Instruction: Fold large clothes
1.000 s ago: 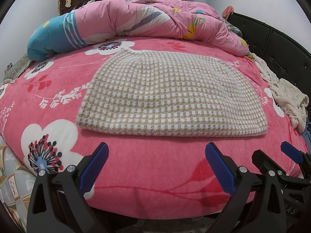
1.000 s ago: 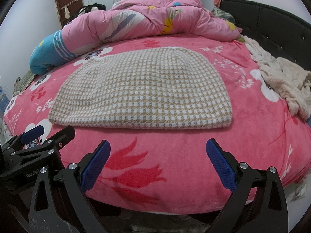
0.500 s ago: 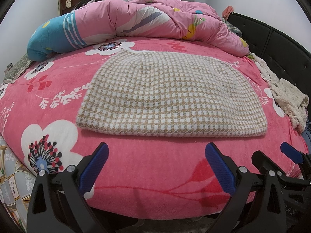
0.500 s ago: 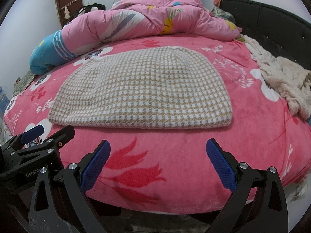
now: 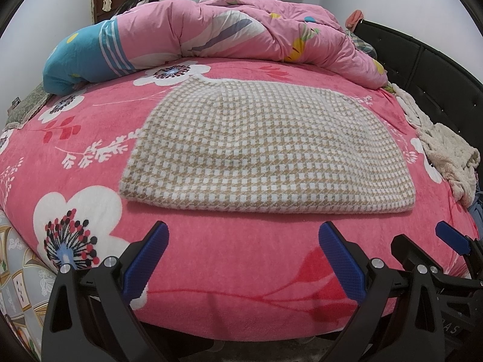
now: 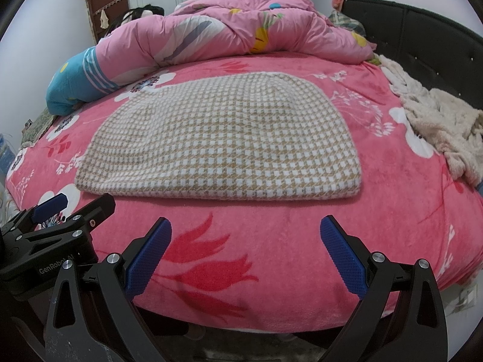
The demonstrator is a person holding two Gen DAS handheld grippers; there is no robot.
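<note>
Lying flat on the bed (image 5: 211,271), the garment (image 5: 265,154) is a beige-and-white houndstooth knit, already doubled over into a rounded slab with its thick straight edge toward the near edge of the bed. Beyond the garment, a pink quilt (image 5: 235,33) is heaped across the far side of the bed, its blue striped end to the garment's left. To the garment's right, a cream fleece (image 5: 446,157) is bunched against the black headboard (image 5: 437,69).

Near the garment's straight edge, apart from it, the left gripper (image 5: 243,238) hovers over bare pink sheet, blue pads spread wide with nothing between them. The right gripper (image 6: 246,235) sits just beside it, likewise spread wide and holding nothing, over the red tulip print short of the garment. Neither touches the garment.
</note>
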